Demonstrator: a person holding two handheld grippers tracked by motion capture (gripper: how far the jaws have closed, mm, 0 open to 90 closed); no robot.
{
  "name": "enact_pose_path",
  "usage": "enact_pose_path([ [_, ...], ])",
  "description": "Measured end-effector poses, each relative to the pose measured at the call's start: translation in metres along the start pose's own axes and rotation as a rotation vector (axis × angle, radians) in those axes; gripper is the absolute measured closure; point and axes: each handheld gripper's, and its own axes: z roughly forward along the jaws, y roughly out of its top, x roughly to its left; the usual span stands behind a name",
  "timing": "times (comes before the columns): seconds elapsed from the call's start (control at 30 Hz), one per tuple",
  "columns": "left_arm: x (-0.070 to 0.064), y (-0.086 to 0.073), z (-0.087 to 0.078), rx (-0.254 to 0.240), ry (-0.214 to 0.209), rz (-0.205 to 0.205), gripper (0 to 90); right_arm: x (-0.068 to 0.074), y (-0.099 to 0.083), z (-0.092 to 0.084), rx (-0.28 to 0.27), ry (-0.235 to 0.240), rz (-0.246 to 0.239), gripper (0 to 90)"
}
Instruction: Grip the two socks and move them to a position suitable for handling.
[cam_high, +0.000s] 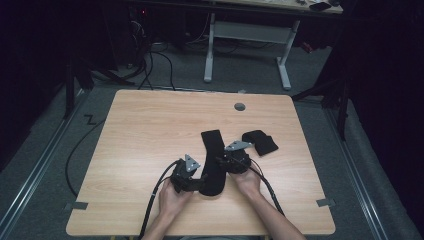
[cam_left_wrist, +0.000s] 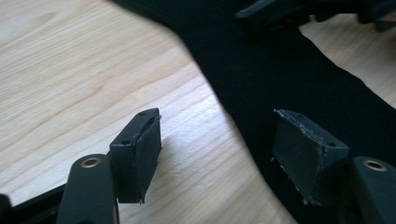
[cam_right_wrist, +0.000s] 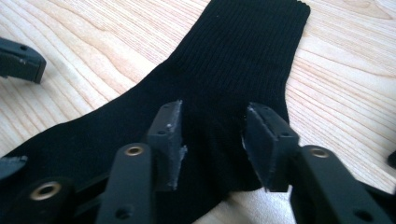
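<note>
Nearest to me, my two hands are coming in from the bottom edge of the high view, each carrying a tool. The left tool (cam_high: 192, 181) is sitting low at the near end of the long black sock (cam_high: 212, 160), and its jaws are standing wide. In the left gripper view one pad is resting over bare wood and the other is lying on or just above the dark knit, so the sock's edge is running between them, but nothing is being pinched.

A little farther in, the right tool (cam_high: 227, 161) is hovering over the middle of the same sock. Its jaws are standing apart, straddling a strip of the fabric in the right gripper view; the pads (cam_right_wrist: 170, 140) are not pressing on it as far as I can see, so I am judging it as let go rather than held.

The relation I am watching is the sock's long axis: it is running away from me, from the rounded foot end between my hands up to the ribbed cuff (cam_right_wrist: 261, 28) farther out. The left tool is nearer the foot, the right nearer the leg. Any fold or pull will, I judge, be going along that line.

Farther still, off to the right, a second black sock (cam_high: 260, 142) is lying bunched on the wooden surface (cam_high: 150, 125), apart from the first.
</note>
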Motion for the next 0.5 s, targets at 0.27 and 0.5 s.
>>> enact_pose_path([
  [0.27, 0.028, -0.005, -0.012, -0.03, 0.031, -0.089, 33.0, -0.015, -0.003, -0.028, -0.09, -0.006, 0.052, 52.1],
  [0.5, 0.058, -0.016, -0.02, -0.017, 0.084, -0.164, 33.1, -0.04, -0.015, -0.048, -0.111, -0.063, 0.114, 52.3],
])
